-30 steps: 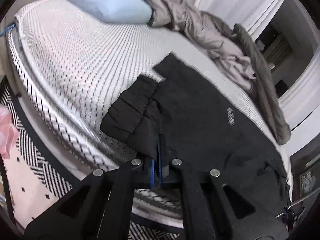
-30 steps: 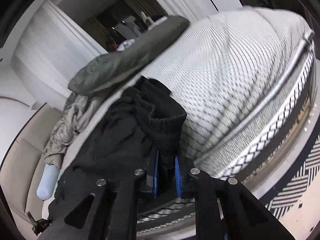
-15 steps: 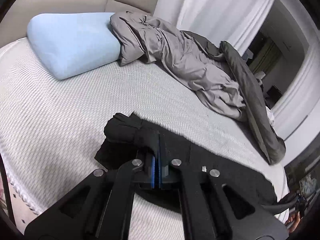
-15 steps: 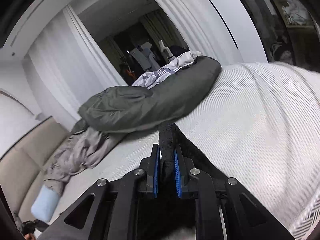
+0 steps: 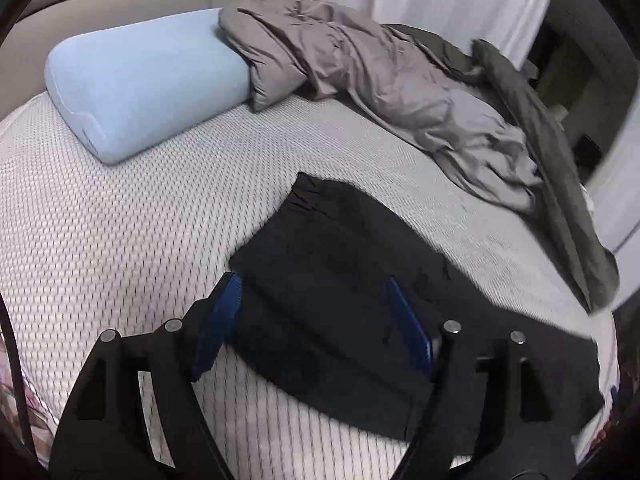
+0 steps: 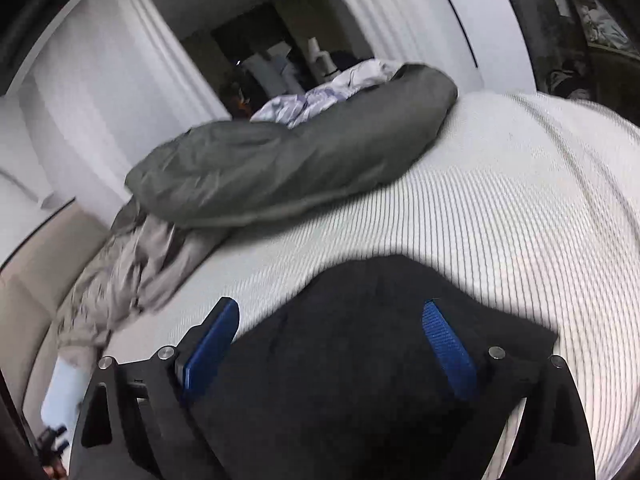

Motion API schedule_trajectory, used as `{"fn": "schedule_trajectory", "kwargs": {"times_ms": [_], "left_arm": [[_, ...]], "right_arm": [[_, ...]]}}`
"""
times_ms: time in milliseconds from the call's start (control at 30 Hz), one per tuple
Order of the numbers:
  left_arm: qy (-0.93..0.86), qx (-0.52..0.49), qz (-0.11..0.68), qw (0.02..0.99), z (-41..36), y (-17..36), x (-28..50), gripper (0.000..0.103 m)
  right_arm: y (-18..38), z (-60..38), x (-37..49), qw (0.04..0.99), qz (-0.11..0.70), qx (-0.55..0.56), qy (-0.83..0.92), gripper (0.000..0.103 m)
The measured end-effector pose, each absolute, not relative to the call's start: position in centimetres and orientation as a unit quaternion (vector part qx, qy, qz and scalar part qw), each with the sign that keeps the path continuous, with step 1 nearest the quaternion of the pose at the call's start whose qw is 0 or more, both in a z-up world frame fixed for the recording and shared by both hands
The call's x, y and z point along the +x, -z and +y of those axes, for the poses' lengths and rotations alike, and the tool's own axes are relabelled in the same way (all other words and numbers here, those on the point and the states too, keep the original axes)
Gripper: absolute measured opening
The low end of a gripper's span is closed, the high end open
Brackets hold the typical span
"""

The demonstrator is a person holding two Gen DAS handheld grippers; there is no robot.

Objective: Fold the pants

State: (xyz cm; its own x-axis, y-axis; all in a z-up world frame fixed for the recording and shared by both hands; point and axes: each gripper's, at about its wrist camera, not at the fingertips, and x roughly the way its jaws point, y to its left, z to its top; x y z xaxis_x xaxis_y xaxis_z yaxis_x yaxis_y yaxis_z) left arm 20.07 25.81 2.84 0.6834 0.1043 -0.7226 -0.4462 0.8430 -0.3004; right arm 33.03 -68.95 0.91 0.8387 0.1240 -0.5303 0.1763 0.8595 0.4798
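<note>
Both my claws, left claw (image 5: 312,316) and right claw (image 6: 344,344), are wide and hold nothing. The black pants (image 5: 340,280) in the middle look soft and floppy; I'd pinch an edge.

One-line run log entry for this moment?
step: fold laid | pants: flat on mattress | left gripper: open | right gripper: open

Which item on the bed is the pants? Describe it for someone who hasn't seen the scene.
Start at the white textured mattress, with a pale blue pillow at its head and a crumpled grey duvet beside it. Nearer the camera lies a flat folded black fabric pants. It is the only black item, smooth rather than bunched.
</note>
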Motion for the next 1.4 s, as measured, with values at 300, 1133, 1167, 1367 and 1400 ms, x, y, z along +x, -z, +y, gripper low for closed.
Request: {"fn": "schedule_trajectory", "kwargs": {"times_ms": [300, 1133, 1167, 1367, 1400], "left_arm": [[-0.079, -0.272, 0.413, 0.865, 20.3, 3.7, 21.1, 0.053], [-0.059, -0.357, 0.415, 0.835, 20.3, 5.3, 10.8, 0.033], [-0.057, -0.357, 0.422, 0.832, 19.9, 5.6, 11.1, 0.036], [-0.064, -0.387, 0.428, 0.814, 19.6, 7.6, 15.0, 0.04], [-0.073, -0.404, 0.422, 0.808, 20.0, 7.9, 15.4, 0.033]], "right_arm": [[2.1, -63.9, 25.7, 0.903, 0.318, 0.282, -0.066, 0.094], [3.4, -66.2, 23.9, 0.909, 0.318, 0.269, -0.03, 0.094], [3.5, -66.6, 23.7, 0.907, 0.319, 0.275, -0.026, 0.094], [4.7, -70.0, 22.6, 0.89, 0.319, 0.325, 0.001, 0.094], [5.0, -70.7, 22.4, 0.886, 0.319, 0.338, 0.004, 0.094]]}}
